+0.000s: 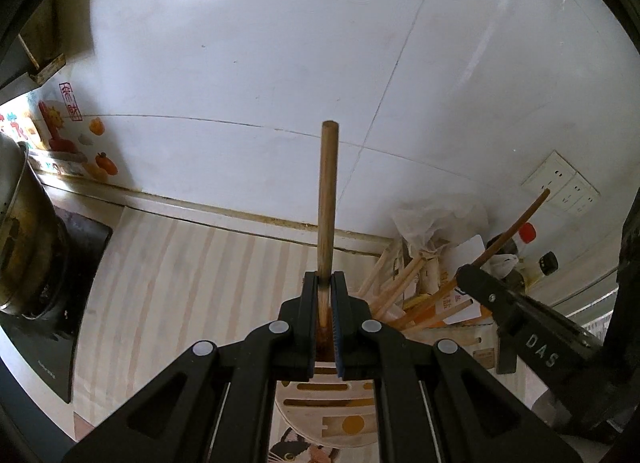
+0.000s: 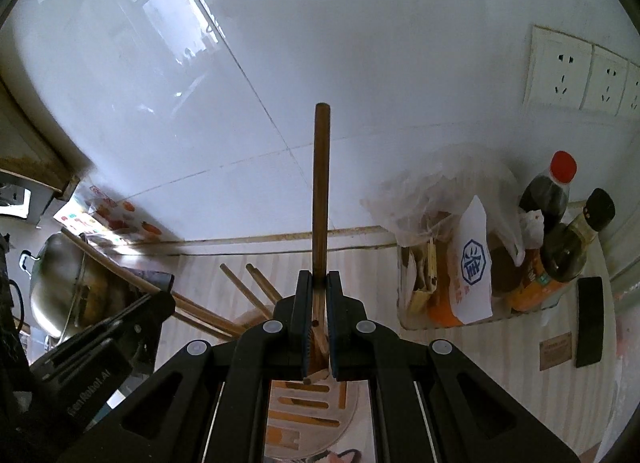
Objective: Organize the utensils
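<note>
A: What did we have in the left tool (image 1: 325, 283)?
B: Its jaws were closed on a pale wooden chopstick (image 1: 328, 199), round-ended, standing up from the pads over a slotted utensil holder (image 1: 320, 407).
A: And the right tool (image 2: 319, 283)?
B: Clamped likewise on a darker brown chopstick (image 2: 321, 191), upright. More chopsticks (image 2: 256, 291) fanned from the holder just beyond, on the striped tabletop (image 2: 200, 275), with sauce bottles (image 2: 548, 199) by the white wall.
</note>
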`<state>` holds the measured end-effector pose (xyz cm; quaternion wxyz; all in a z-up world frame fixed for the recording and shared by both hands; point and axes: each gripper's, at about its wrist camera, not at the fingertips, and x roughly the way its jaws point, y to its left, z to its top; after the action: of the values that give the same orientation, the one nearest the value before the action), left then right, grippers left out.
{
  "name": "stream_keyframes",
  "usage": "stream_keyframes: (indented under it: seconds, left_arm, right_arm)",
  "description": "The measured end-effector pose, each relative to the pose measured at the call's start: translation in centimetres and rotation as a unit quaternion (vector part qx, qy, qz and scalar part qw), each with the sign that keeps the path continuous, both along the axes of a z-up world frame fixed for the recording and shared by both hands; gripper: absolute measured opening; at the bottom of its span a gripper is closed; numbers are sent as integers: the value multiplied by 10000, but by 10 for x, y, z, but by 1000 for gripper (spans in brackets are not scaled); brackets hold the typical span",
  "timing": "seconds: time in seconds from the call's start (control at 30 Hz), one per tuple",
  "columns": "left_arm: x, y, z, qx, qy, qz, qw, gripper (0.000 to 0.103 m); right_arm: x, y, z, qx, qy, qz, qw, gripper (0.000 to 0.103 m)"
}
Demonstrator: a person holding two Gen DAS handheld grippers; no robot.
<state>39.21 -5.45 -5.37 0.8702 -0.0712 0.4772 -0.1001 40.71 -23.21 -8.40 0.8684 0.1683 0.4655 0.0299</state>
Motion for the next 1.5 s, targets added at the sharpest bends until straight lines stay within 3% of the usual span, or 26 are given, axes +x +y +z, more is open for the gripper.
stream_keyframes:
  seconds: [0.3,0.47,0.6,0.73,0.83,0.93,1.0,1.03,1.13,1.2,1.37,1.5]
  left_arm:
    - [-4,-1,7,-127,84,-166,9997,4]
    - [-2,-9,-3,132,242,-351,9990,4]
    - [4,-9,-22,176,481,-375,9980,4]
    - [-1,-4,-20,23,613,-314,9976,6]
    - [-11,3,-2,-68,304,-159,9994,9]
    - [-18,7,11,320,29,30,9995,28]
    - [-22,10,16,454,-107,121,9988,65]
    - [-27,13,21,554,-244,206,9980,70]
    - [-35,17,24,778,-473,324,9953,74]
    - [-42,20,20,991,-576,416,9925,92]
    - [-56,20,1,1390,-697,461,9868,103]
    - [-64,18,-14,1511,-665,461,9852,103]
  right_arm:
    - [-6,1,4,63,-39,77,9999,7]
    - [-7,3,15,50,-102,149,9998,7]
    - [-3,9,10,-45,17,231,9997,7]
    - [2,13,-7,17,353,411,9985,8]
    - [-1,9,-8,190,327,383,9985,13]
    - [-8,3,4,239,123,303,9992,28]
    - [-13,3,15,193,-16,327,9993,30]
    - [-16,3,20,151,-82,336,9993,34]
    - [-27,3,34,-87,-283,290,9991,47]
    - [-37,5,40,-370,-433,214,9981,58]
    - [-62,14,31,-1126,-527,23,9922,78]
    - [-76,15,13,-1474,-458,-44,9880,91]
